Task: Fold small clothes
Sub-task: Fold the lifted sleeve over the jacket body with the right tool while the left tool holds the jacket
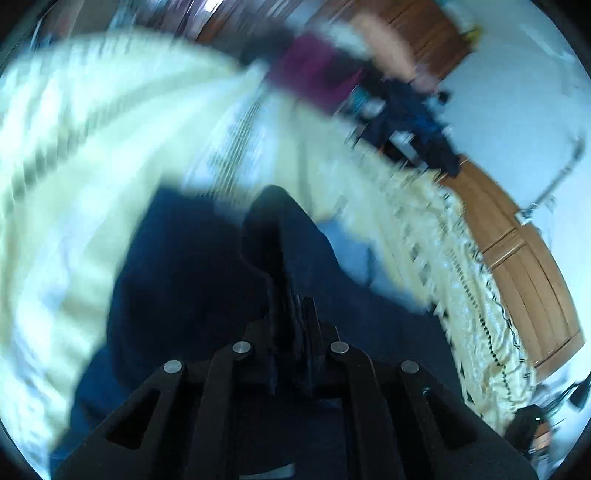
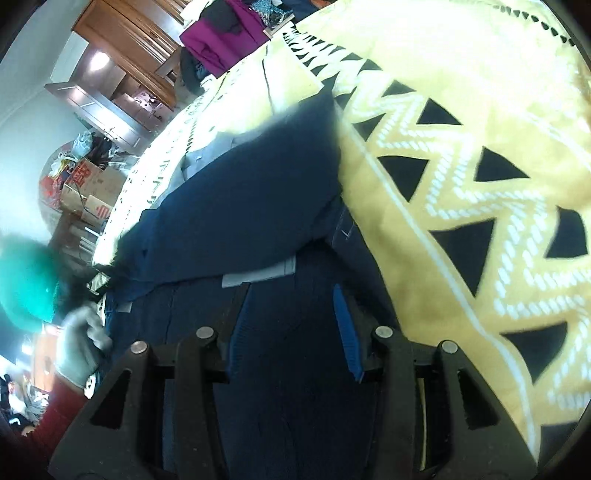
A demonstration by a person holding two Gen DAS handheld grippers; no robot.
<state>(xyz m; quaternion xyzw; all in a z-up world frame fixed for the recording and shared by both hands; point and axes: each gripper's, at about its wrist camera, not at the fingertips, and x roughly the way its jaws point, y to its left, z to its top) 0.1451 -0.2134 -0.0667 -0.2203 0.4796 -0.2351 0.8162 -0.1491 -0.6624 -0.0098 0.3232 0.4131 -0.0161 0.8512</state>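
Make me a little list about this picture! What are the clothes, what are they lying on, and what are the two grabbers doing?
garment: navy blue garment, partly folded over itself
surface: yellow bedspread with black triangles and white zigzags
left hand-held gripper: shut on the navy blue garment, view blurred
right hand-held gripper: open, blue-padded fingers over the garment
background: purple clothes, cardboard boxes
person: gloved hand, red sleeve

Yellow bedspread (image 2: 461,110) w/ black triangles & white zigzags; wooden wardrobe (image 2: 129,40) behind; pale wall (image 1: 517,92); cardboard boxes (image 2: 92,188) on floor; bright, bluish light.
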